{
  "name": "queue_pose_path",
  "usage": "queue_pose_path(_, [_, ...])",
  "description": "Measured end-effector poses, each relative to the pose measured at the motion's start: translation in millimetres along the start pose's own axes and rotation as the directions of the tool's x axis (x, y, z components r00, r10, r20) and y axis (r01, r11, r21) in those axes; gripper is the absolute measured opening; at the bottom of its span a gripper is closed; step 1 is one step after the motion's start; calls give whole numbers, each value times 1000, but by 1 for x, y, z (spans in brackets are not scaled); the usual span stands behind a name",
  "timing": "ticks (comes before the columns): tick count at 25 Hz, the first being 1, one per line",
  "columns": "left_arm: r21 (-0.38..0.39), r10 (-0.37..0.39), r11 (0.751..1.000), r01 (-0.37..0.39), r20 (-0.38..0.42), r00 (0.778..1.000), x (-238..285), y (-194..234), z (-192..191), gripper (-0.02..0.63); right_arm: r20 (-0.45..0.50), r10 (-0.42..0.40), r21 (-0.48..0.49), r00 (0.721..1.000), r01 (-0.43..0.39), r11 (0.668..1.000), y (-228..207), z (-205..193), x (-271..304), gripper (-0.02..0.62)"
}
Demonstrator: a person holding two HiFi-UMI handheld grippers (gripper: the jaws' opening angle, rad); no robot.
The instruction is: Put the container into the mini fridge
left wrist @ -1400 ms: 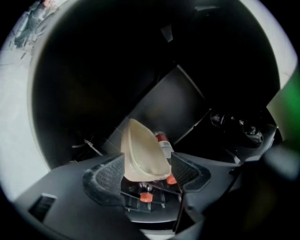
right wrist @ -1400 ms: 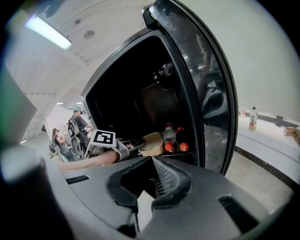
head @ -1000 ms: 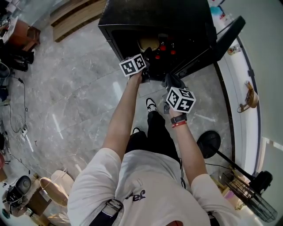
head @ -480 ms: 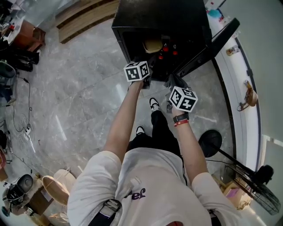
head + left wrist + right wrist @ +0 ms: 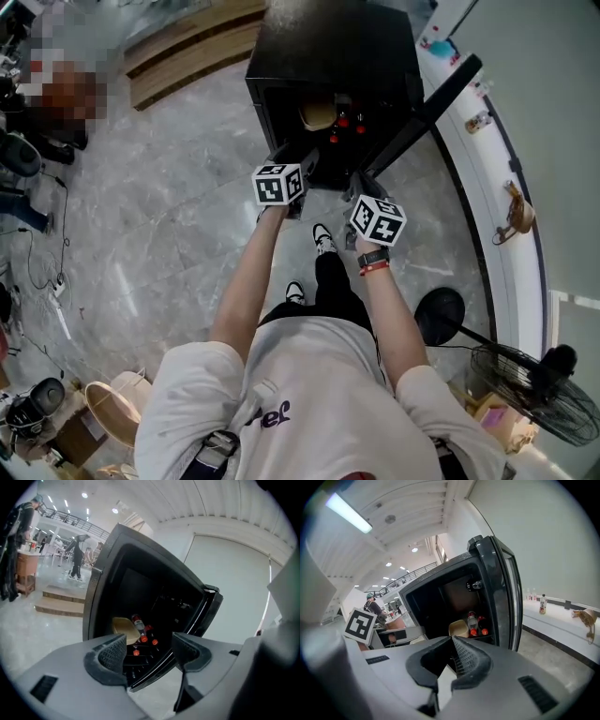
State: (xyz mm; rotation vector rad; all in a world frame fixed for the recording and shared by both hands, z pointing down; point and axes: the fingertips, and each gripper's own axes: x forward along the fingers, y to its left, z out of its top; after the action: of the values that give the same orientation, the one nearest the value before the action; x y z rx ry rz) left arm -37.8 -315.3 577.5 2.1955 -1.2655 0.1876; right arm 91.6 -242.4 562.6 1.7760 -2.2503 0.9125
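Left gripper (image 5: pixel 149 651): jaws spread, nothing between them — only the fridge interior shows through the gap. It is held just outside the open front and aimed inward.
Right gripper (image 5: pixel 453 641): jaws pressed together at the tips, pinching nothing. It is held beside the left one, on the door's side.
Why held so: judgement — neither gripper carries a load and both stand clear of the opening, which fits a placing already done and hands free for the door.
Container (image 5: pixel 123 626): inside the mini fridge (image 5: pixel 328 56), on the dark shelf (image 5: pixel 137 665), at the left of the bottles (image 5: pixel 474 623). Whether it touches them or only sits just beside them, I cannot tell.
Container, look: pale tan tub with rounded corners and a raised rim. It seems tipped a little toward the front. Whether it has a lid, I cannot tell.
Bottles: several with red caps turned toward the opening; at least one lies on its side.
Door (image 5: pixel 422 108): swung wide open on the right side.
Task status: judged complete as to placing. Shutting the door would be the natural follow-up, though the task does not ask for it.
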Motion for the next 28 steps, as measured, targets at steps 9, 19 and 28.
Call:
queue_pose_path(9, [95,7,995,-13,66,998,-65,-27,25,307,65,-26,6,998,26,1000,5,22,-30,15])
queue_pose_path(19, [135,36,989,-54,133,990,-136,-39,40,218,153,-17,-90,988,31,995,23,52,-70,15])
queue_pose_path(28, [170,35,983,-68,188,982,-186,-50,48,186,187,-2,-107,982,22,994,43,55,-98,15])
